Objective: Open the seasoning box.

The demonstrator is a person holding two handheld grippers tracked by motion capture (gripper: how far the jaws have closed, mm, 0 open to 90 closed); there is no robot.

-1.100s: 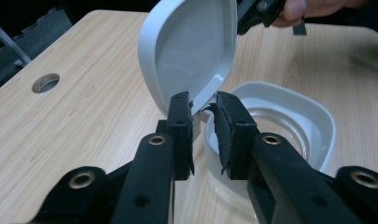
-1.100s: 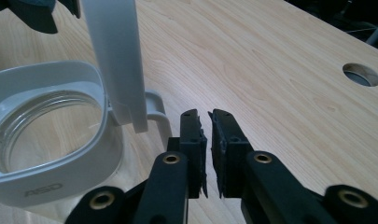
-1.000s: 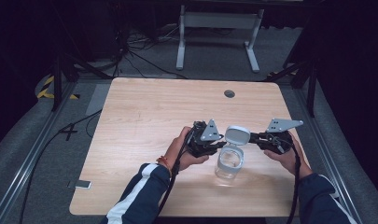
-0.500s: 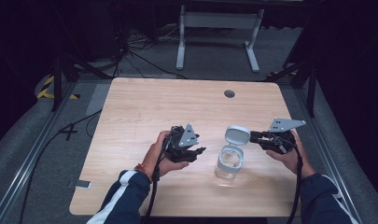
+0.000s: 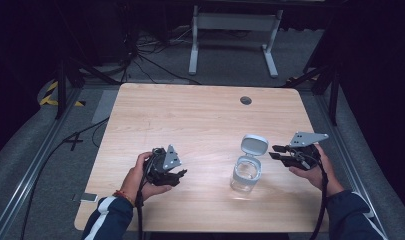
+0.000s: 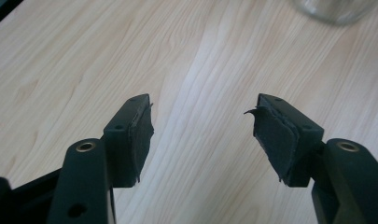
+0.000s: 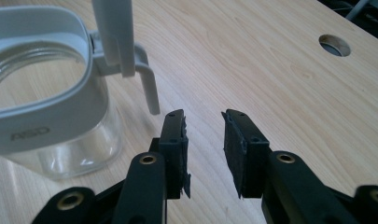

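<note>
Clear glass is what the jar is made of, and it is standing upright on the pale wood desk, toward the person's right front. Its grey lid is standing flipped up on its hinge at the far side, so the mouth is lying open; in the right gripper view the grey collar and the raised lid are showing close at the left, and the jar looks empty as far as can be told.

The right gripper is hovering just beside the jar, on its right, with its jaws narrowly apart and holding nothing; they are pointing toward the hinge side without touching it. The left gripper is sitting well apart from the jar, low over the bare desk, its jaws spread wide and also holding nothing. In the left gripper view the jar's glass base is just peeking in at the top edge.

Judging from this, the opening of the jar seems done: the lid is up and neither gripper is gripping anything. What is left is not plain; nothing to put in is lying on the desk, so the likely remainder is either closing the lid again or simply drawing both grippers back.
</note>
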